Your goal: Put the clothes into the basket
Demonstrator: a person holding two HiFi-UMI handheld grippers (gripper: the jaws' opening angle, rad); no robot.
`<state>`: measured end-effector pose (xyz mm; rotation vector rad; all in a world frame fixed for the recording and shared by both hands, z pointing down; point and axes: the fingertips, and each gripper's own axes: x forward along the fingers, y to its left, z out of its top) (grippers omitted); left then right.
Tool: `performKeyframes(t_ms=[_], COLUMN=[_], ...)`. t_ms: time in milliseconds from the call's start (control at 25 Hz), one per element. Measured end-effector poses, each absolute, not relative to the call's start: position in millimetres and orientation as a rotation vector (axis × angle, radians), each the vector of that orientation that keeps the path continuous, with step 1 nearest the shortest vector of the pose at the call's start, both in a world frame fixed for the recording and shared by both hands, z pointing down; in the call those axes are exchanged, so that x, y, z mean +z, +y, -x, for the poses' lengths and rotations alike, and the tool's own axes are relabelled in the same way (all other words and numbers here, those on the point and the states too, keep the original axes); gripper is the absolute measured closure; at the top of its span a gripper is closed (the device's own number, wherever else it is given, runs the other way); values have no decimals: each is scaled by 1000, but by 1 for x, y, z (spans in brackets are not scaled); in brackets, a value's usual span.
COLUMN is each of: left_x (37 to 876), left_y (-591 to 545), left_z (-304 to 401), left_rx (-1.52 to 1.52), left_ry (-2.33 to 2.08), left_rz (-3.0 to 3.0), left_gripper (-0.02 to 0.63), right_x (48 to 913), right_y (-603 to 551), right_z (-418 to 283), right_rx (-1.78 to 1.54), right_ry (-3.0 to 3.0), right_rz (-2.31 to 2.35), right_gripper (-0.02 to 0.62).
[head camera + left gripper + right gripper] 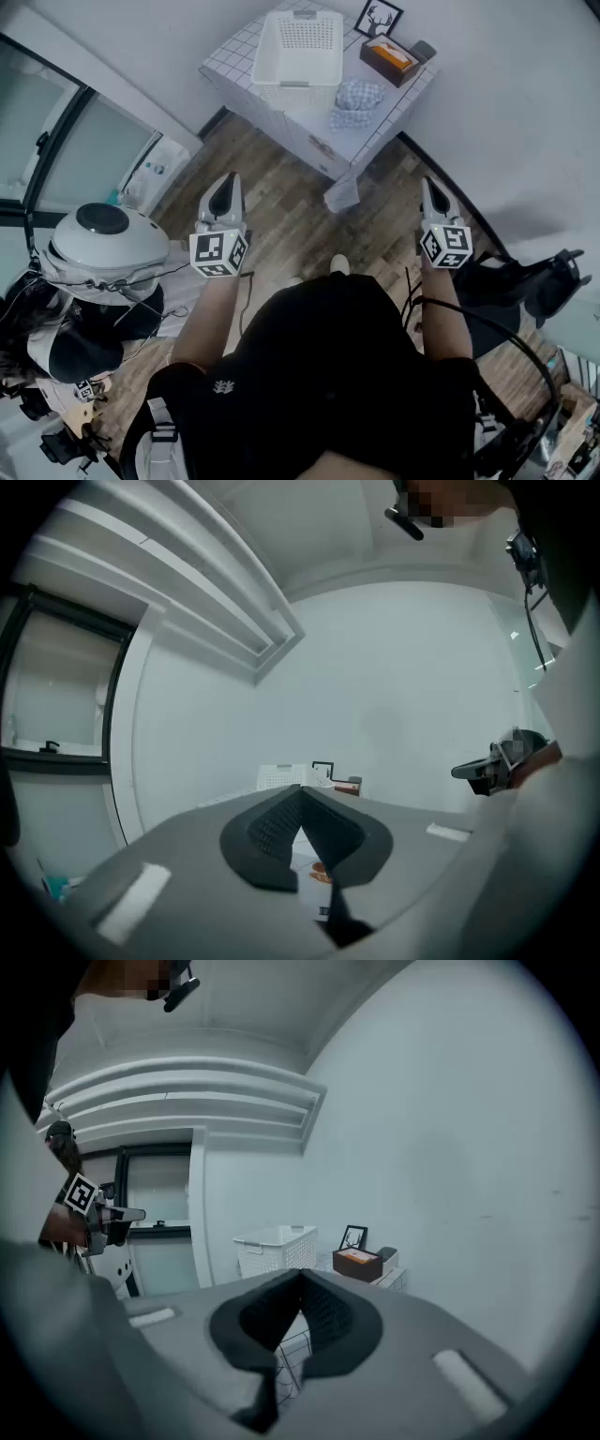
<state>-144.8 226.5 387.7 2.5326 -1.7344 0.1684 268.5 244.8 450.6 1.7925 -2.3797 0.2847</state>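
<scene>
Left claw (226, 192) and right claw (433, 197) are both closed tight, holding nothing. Folded clothes (356, 101) lie at the bench's (223, 64) front edge, just beside the white basket (298, 47).

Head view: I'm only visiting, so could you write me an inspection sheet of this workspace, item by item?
Surface: white tiled table by the wall, past the wooden floor.
Job's things: white basket, looks empty; folded patterned cloth lies beside it on the table.
Clutter: tissue box and picture frame at the table's far corner.
Grippers: left gripper and right gripper both shut, empty, held over the floor.
Cables: black cables by the person's right arm.
Surroundings: white domed machine left, black chair right.
</scene>
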Motion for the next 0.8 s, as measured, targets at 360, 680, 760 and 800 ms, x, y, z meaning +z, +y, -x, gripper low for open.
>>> performKeyframes(t_ms=[360,680,760,800], left_x=[379,374,379,383], left_y=[228,229,232,233], left_z=[134,100,93,90], left_rx=[182,156,152,160], left_ry=[-1772,-1835,-1859,-1865], left_rz=[-2526,-2521,-2490,-2476], left_gripper=[603,603,603,603], right_x=[454,462,466,468], right_y=[234,213,207,203], right_z=[-270,-292,-295,-297], right_rx=[301,273,274,268], right_ry=[-2430,-2469,-2484,-2481], right_rz=[-1752,-1712,-1680,-1682], right_gripper=[595,595,595,595])
